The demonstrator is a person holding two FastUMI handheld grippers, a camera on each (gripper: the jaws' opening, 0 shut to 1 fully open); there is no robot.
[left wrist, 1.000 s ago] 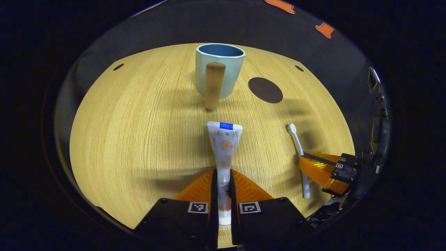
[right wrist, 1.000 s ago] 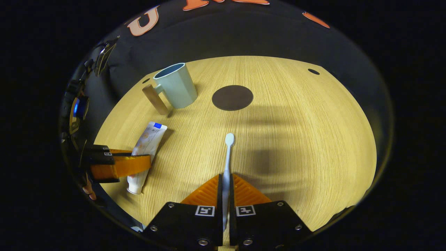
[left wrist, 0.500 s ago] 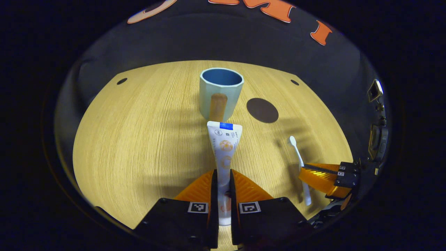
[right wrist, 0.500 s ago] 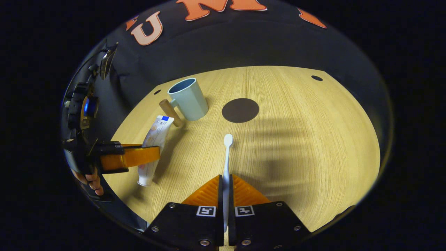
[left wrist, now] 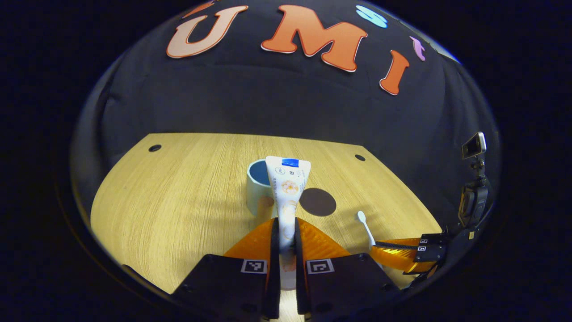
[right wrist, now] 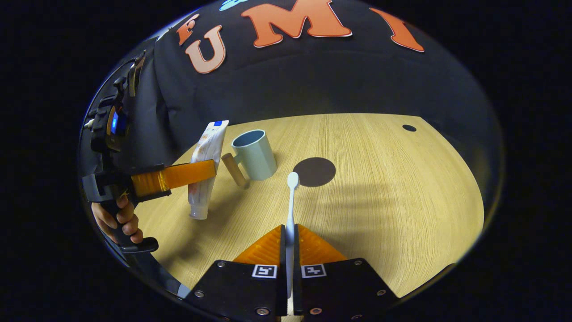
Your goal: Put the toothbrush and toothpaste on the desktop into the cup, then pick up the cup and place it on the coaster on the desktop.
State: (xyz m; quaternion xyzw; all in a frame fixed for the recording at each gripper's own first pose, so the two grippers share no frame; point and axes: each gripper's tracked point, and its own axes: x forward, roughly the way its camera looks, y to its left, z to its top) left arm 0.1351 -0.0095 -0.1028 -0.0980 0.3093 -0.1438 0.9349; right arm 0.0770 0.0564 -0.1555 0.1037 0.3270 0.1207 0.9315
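The left gripper (left wrist: 284,232) pinches the white printed toothpaste tube (left wrist: 287,192) between its orange fingers, the tube lifted off the pale wooden desktop (left wrist: 178,201), crimped end up and cap hanging low. The right gripper (right wrist: 289,239) is closed on the slim white toothbrush (right wrist: 291,201), head pointing ahead; whether the brush clears the wood I cannot quite tell. The pale blue cup (right wrist: 254,154) with its wooden peg handle stands upright, just beside the dark round coaster (right wrist: 314,171), not on it.

No legible text on the toothpaste (left wrist: 286,192), its print too small to read
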